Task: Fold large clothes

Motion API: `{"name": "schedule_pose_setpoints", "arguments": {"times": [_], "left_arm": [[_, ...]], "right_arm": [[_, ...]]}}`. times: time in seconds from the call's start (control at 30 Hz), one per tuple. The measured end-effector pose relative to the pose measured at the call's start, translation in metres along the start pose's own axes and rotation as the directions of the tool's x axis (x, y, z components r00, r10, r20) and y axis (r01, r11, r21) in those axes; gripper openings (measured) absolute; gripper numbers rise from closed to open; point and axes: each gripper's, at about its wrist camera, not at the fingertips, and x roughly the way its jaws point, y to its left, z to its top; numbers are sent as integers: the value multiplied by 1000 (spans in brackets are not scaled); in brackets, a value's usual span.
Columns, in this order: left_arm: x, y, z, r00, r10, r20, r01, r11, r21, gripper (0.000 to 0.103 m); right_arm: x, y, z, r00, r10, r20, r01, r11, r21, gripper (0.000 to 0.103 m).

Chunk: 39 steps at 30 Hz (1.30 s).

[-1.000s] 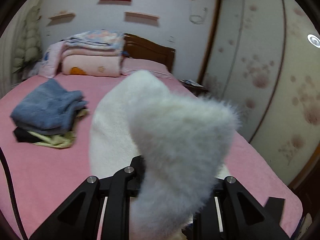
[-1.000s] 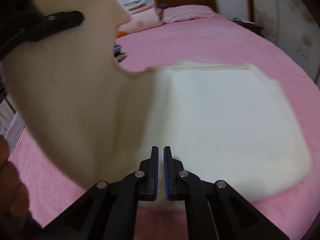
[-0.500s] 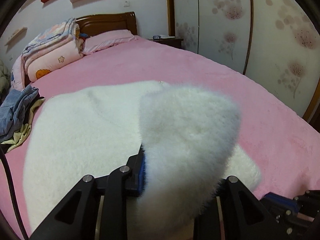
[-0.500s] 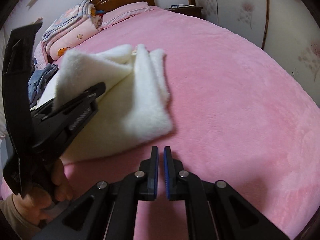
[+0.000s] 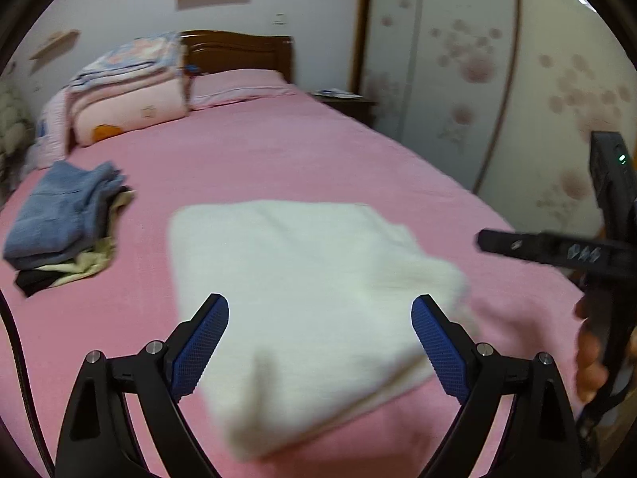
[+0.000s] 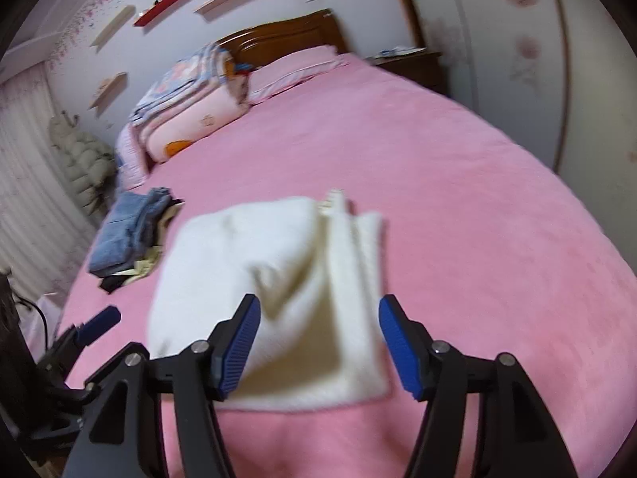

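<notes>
White fleece garment folded into a rough rectangle, flat on pink bed. Left hand-held gripper and right hand-held gripper both just opened, nothing between pads. Fold looks near done; right edge layers uneven, stacking beside folded pile probably left.

Left tool and right tool (both just opening) gape empty.

white garment: looking fluffy, fleecy cloth
bedspread: showing matt pink cloth
headboard: gleaming as polished dark wood
pads: showing ribbed blue rubber
</notes>
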Motion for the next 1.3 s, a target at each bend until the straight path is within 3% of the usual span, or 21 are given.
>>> {"name": "schedule_pose_setpoints", "arguments": {"times": [0.07,0.17,0.23,0.4,0.57,0.63,0.67,0.77,0.9,0.97,1.1,1.2,1.3], "left_arm": [[12,25,0,996,83,-38,-85,996,-39,93],[35,63,-4,989,105,-101,-118,985,-125,93],[52,80,-8,986,98,-138,-120,980,-161,93],[90,104,-10,975,33,-220,-81,974,-213,93],[109,110,-19,973,-65,-223,-5,954,-301,93],[114,114,-18,969,-94,-230,11,941,-338,93],[114,111,-18,967,-100,-233,13,938,-347,93],[117,110,-13,968,-87,-234,3,941,-338,93],[105,89,-1,981,-59,-183,8,964,-267,93],[103,77,2,985,-53,-165,13,972,-233,93],[115,56,-3,979,-63,-195,24,980,-197,90],[119,40,-12,985,8,-174,-32,990,-136,90],[119,36,-18,987,44,-155,-61,992,-110,89]], "right_arm": [[15,8,14,999,34,-35,-34,999,0,70],[49,14,30,990,70,-125,-68,997,19,71],[82,16,38,969,102,-223,-92,994,51,71],[145,14,35,912,100,-398,-63,992,105,71],[176,7,31,877,128,-464,-64,987,150,71],[178,11,31,883,138,-449,-88,988,130,61],[179,15,32,885,133,-447,-97,990,104,44],[166,24,35,907,122,-404,-120,992,30,20],[114,33,42,970,117,-211,-132,990,-56,18],[93,28,40,985,105,-135,-115,991,-72,18],[98,-4,26,993,20,-112,-26,998,-53,18],[121,-33,4,988,-1,-155,0,1000,-9,19],[123,-26,-6,994,-23,-111,19,999,-45,22]]}}
